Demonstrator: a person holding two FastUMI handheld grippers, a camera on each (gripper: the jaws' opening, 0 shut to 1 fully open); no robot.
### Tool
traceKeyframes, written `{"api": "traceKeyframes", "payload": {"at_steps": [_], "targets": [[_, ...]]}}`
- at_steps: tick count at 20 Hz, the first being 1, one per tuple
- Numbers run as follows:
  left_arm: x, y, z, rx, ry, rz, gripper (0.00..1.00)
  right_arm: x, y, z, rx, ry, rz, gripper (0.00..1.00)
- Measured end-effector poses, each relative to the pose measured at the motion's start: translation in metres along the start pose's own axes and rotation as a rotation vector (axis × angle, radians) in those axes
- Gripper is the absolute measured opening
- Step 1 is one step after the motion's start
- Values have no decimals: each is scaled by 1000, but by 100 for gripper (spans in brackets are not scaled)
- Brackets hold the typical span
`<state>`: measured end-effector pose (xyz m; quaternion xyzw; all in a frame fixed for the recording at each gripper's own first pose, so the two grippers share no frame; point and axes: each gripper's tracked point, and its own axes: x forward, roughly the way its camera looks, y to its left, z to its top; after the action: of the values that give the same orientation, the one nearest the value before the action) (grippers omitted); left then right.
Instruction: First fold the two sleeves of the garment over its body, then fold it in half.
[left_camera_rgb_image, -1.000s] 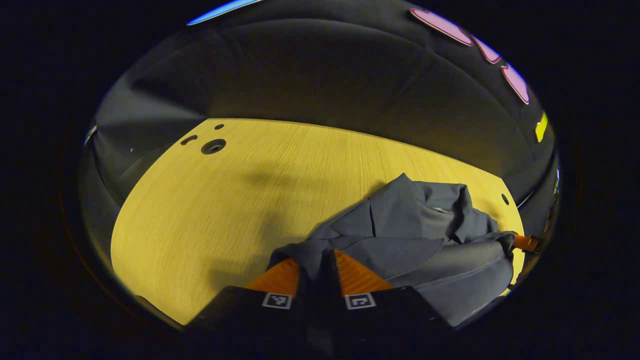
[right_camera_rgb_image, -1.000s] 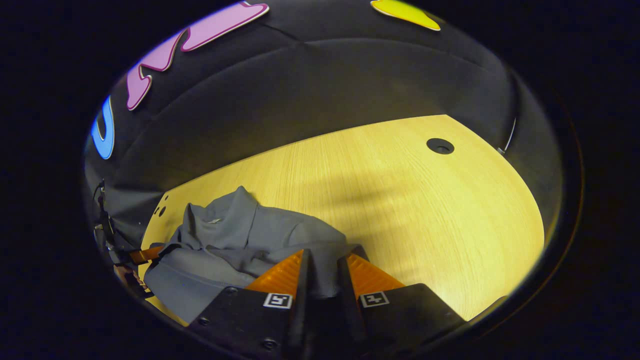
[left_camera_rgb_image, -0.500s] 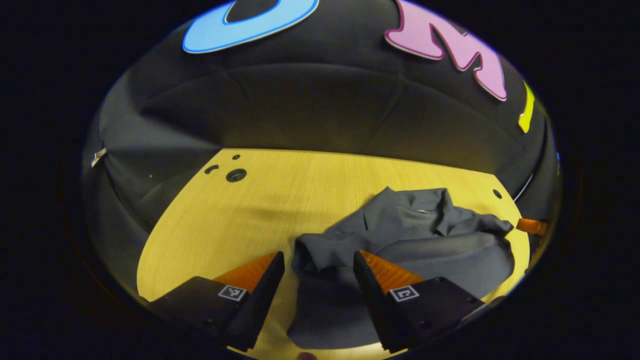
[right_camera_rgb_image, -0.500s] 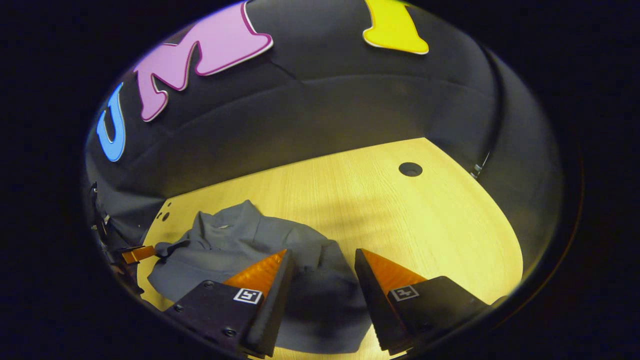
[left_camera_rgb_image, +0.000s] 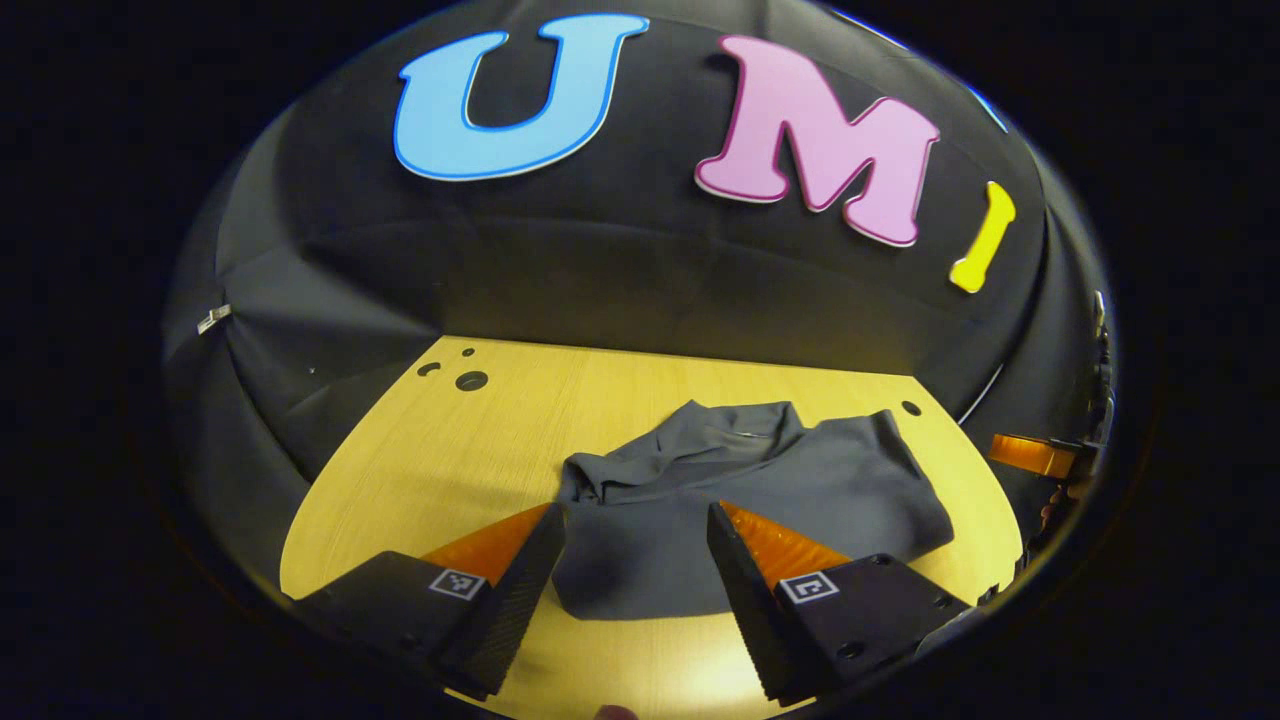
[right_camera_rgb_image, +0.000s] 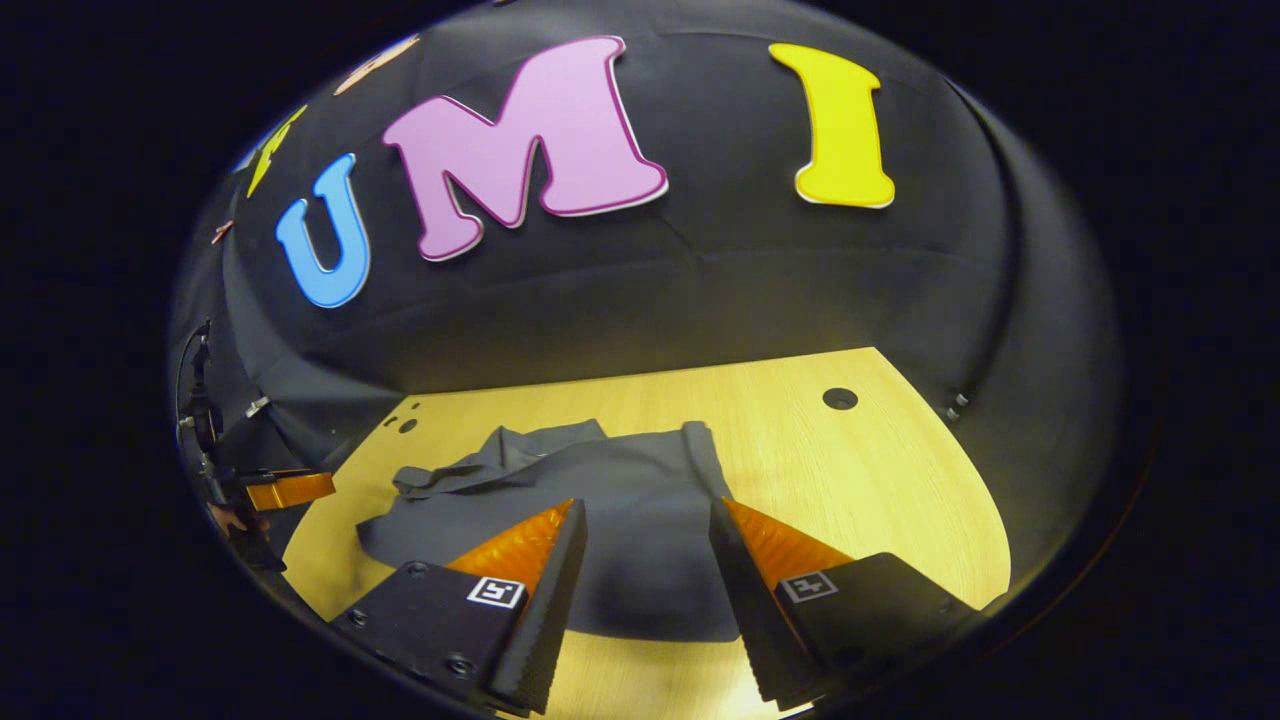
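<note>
A dark grey garment (left_camera_rgb_image: 760, 490) lies folded in a compact bundle on the pale wooden table (left_camera_rgb_image: 450, 460), collar towards the back wall. In the left gripper view my left gripper (left_camera_rgb_image: 635, 560) hovers open above the near left edge of the garment, nothing between its fingers. The right gripper view has the same garment (right_camera_rgb_image: 640, 510) under my right gripper (right_camera_rgb_image: 640, 565), which is open and raised over its near edge. Far off at the right rim of the left gripper view I see the right gripper's tip (left_camera_rgb_image: 1030, 455); the left gripper's tip (right_camera_rgb_image: 290, 490) appears at the left rim of the right gripper view.
The table has round cable holes at its back left (left_camera_rgb_image: 471, 381) and back right (right_camera_rgb_image: 840, 398). Bare wood spreads to the left of the garment (left_camera_rgb_image: 400, 480) and to its right (right_camera_rgb_image: 880, 500). The black cloth wall stands close behind the table.
Both grippers let go of the garment's hem, opened and pulled back and up towards me. The garment now lies flatter, folded over itself.
</note>
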<state>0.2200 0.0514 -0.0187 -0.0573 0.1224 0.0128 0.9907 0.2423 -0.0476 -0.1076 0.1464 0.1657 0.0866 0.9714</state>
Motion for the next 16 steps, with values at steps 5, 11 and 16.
{"api": "traceKeyframes", "payload": {"at_steps": [5,11,16], "targets": [[-50,-23,-8,-1,-27,-26,91,-43,27,-1,1,-24,50,77],[-93,-36,-42,-46,-10,-38,91,-80,50,-22,-29,-45,77,77],[-109,-30,-62,-41,16,-19,91,-89,44,-52,-40,27,53,77]]}}
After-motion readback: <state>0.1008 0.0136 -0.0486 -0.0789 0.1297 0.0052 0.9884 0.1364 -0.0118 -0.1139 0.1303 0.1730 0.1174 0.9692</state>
